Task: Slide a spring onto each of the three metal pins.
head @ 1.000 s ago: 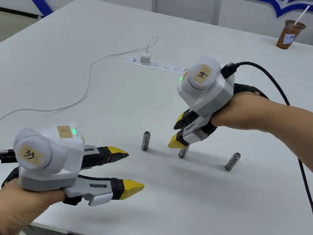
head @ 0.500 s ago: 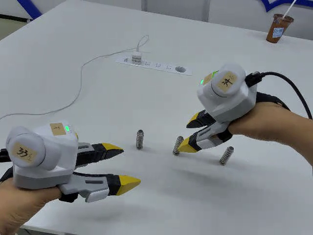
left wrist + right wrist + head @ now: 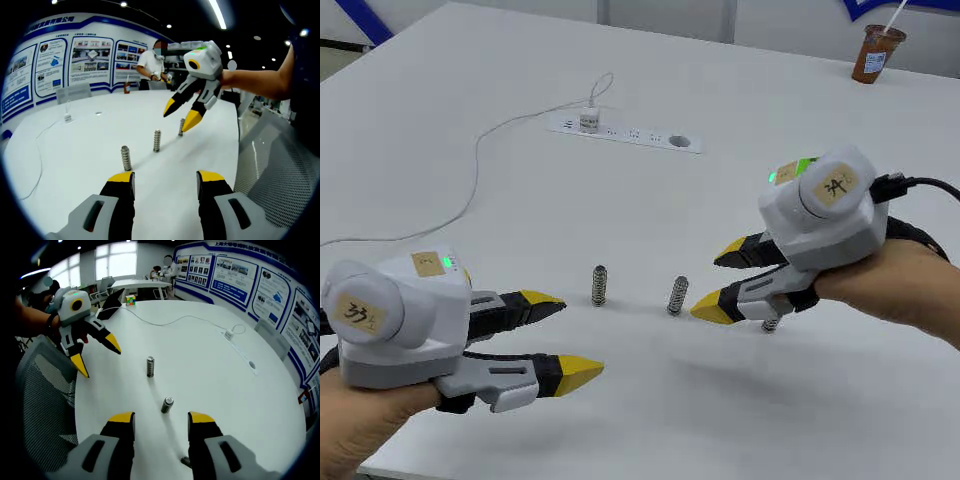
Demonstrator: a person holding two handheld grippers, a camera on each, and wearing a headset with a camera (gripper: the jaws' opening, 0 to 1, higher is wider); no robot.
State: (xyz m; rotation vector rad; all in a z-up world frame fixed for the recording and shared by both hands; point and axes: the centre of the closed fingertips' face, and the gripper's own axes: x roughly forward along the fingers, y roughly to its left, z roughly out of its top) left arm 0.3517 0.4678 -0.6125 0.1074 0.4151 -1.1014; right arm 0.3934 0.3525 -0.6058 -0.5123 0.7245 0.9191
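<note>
Springs [image 3: 677,295] upright in a row on the tabletop [image 3: 650,410], long axes vertical, end one just beneath the lower tip of the right gripper [image 3: 712,285], left gripper [image 3: 578,336] farther off, facing along the row; both spread wide, holding nothing.

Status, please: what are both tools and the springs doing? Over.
Left tool open, empty. Right tool same. Three springs upright in a row. Third partly behind right tool.

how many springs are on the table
3, in a row on the white table: the near coiled metal spring before the left gripper, the middle spring, and the far spring by the right gripper, partly hidden in the head view.
</note>
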